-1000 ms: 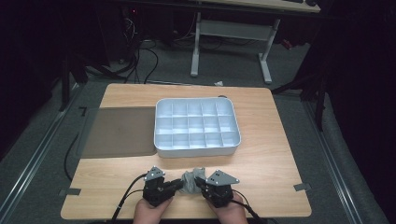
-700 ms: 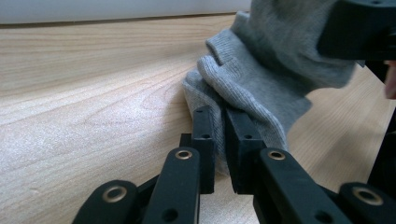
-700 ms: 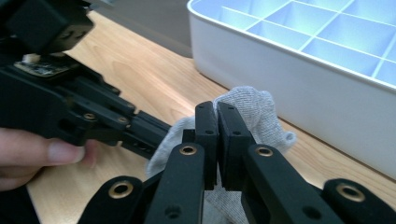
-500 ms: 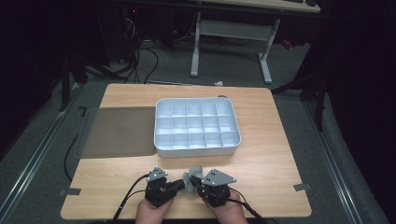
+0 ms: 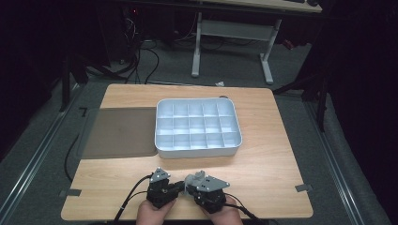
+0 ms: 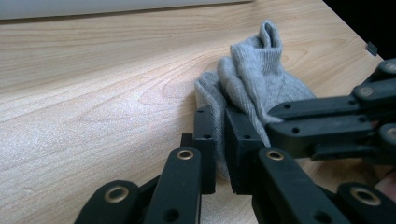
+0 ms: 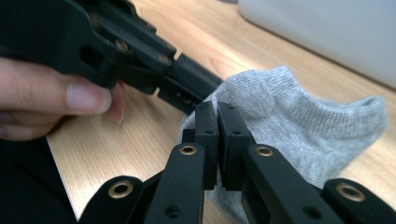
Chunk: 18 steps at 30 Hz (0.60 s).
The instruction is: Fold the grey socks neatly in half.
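A small grey sock lies bunched on the wooden table near its front edge, between the two grippers. My left gripper is shut on a fold of the sock, with fabric pinched between its pads. My right gripper is shut on the sock's near edge. In the left gripper view the right gripper comes in from the right onto the same bunch. The two grippers meet tip to tip, the left gripper pointing right and the right gripper pointing left.
A white compartment tray sits mid-table behind the grippers, with a dark mat to its left. The hand that holds the left gripper is close by. Desk legs and cables are on the floor beyond the table.
The right gripper has sunk a little toward the table. The left gripper and the sock have stayed in place.
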Each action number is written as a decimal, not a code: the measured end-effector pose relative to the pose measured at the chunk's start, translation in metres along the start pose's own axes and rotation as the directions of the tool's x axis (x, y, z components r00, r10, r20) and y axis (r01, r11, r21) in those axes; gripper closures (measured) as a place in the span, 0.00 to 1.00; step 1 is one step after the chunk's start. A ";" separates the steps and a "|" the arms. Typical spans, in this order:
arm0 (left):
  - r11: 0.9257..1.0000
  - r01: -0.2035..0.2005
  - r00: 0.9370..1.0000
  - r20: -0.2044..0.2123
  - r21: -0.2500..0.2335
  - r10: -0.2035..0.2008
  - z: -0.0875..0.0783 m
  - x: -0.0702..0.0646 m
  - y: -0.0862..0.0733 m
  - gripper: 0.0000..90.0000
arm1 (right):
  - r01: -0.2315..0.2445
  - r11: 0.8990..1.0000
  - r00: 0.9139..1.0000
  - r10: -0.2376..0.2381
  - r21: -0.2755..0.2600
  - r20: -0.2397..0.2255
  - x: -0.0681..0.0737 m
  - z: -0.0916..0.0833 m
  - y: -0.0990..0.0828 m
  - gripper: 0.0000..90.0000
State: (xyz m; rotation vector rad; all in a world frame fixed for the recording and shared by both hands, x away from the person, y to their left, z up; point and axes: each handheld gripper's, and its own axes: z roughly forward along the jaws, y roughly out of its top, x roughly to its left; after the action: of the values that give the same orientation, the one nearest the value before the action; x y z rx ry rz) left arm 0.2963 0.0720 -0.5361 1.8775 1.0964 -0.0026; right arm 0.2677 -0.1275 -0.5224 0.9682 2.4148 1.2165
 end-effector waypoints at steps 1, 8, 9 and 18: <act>1.000 0.002 1.000 -0.001 -0.004 -0.002 0.000 0.000 0.000 0.92 | 0.003 1.000 1.000 -0.003 0.008 0.001 0.000 0.002 -0.002 0.98; 0.999 0.008 1.000 0.002 -0.045 -0.008 -0.006 0.003 0.001 0.85 | 0.011 1.000 1.000 -0.011 0.021 0.004 0.000 0.005 -0.004 0.98; 0.998 0.006 1.000 0.000 -0.062 -0.006 -0.009 0.004 0.002 0.83 | 0.015 1.000 1.000 -0.016 0.022 0.005 0.000 0.005 -0.004 0.98; 0.976 -0.106 0.994 -0.048 -0.189 0.099 -0.024 -0.007 0.006 0.86 | 0.028 0.999 1.000 -0.028 0.027 0.008 0.001 0.005 -0.004 0.98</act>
State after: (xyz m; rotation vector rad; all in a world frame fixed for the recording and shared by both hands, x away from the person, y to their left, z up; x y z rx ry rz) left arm 0.2861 0.0831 -0.5150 1.7646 0.9879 0.1927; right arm 0.2681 -0.1252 -0.5284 0.9420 2.4359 1.1720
